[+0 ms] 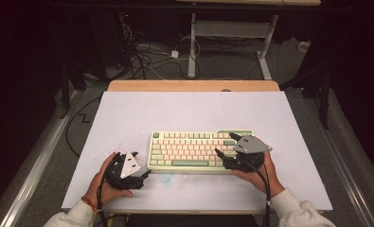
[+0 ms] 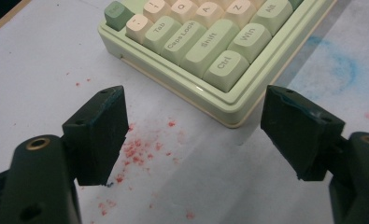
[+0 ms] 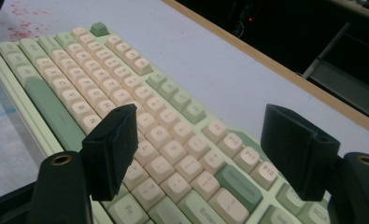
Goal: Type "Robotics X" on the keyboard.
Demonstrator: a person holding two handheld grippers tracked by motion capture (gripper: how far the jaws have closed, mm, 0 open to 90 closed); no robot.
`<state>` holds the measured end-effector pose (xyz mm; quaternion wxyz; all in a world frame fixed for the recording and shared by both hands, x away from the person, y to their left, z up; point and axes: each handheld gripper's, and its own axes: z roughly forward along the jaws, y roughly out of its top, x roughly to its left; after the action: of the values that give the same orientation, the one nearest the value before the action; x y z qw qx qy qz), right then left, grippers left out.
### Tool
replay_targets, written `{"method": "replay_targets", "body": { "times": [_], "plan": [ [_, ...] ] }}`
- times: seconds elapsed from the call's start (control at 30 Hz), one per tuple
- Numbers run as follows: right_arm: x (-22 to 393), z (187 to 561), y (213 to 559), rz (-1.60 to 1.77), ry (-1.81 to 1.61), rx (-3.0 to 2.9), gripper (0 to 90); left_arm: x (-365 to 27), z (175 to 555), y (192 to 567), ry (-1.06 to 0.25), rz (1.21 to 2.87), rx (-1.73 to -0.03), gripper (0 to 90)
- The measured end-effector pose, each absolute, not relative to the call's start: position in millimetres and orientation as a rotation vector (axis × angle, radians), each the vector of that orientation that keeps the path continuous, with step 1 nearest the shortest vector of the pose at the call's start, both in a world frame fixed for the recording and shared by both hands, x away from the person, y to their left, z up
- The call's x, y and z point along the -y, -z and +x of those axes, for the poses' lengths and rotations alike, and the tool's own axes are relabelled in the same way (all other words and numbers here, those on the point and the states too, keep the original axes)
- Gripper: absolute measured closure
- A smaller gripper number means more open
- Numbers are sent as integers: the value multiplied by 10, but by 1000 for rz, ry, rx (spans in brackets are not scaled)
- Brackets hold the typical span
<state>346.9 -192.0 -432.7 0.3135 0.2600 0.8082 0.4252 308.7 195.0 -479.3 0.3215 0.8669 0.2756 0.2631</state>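
A pale green keyboard (image 1: 194,149) with cream and green keys lies flat on the white table (image 1: 184,109), near the front. My left gripper (image 1: 143,164) rests on the table just off the keyboard's front left corner. In the left gripper view its jaws (image 2: 194,130) stand wide apart with bare table between them, and the keyboard's Ctrl corner (image 2: 210,42) lies just ahead. My right gripper (image 1: 225,144) hovers over the keyboard's right end. The right gripper view shows it open (image 3: 198,149) above the keys (image 3: 126,93), holding nothing.
Red specks (image 2: 135,151) and a blue smudge (image 2: 341,65) mark the table by the keyboard's front left. A wooden strip (image 1: 194,85) runs along the table's far edge. Beyond it, cables (image 1: 146,59) and another desk's legs (image 1: 192,47) sit on the dark floor.
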Motion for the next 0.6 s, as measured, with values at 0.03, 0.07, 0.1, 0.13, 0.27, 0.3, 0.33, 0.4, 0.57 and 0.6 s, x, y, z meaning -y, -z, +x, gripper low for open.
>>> {"method": "replay_targets", "body": {
  "times": [0.03,0.07,0.1,0.13,0.27,0.3,0.33,0.4,0.57,0.6],
  "plan": [
    [1941,3455,4332,688,-1106,-2128,278,-1951,3087,4791,-694,2272,-727,221],
    [1969,3443,4337,685,-1104,-2128,279,-1953,3087,4787,-693,2268,-729,221],
    [1995,3426,4344,695,-1109,-2127,279,-1955,3085,4784,-690,2264,-730,222],
    [2019,3411,4349,701,-1100,-2127,279,-1957,3083,4781,-691,2262,-730,225],
    [2128,3351,4363,717,-1096,-2112,279,-1958,3076,4767,-701,2252,-732,234],
    [2153,3335,4371,724,-1098,-2111,279,-1957,3075,4765,-706,2252,-734,238],
    [2177,3319,4381,729,-1097,-2110,279,-1957,3074,4762,-708,2254,-733,248],
    [2213,3289,4413,732,-1082,-2112,278,-1961,3067,4754,-704,2254,-726,300],
    [2285,3221,4473,726,-1052,-2121,277,-1960,3060,4730,-672,2258,-702,412],
    [2300,3209,4478,730,-1053,-2117,277,-1958,3061,4730,-669,2262,-702,426]
  ]
}}
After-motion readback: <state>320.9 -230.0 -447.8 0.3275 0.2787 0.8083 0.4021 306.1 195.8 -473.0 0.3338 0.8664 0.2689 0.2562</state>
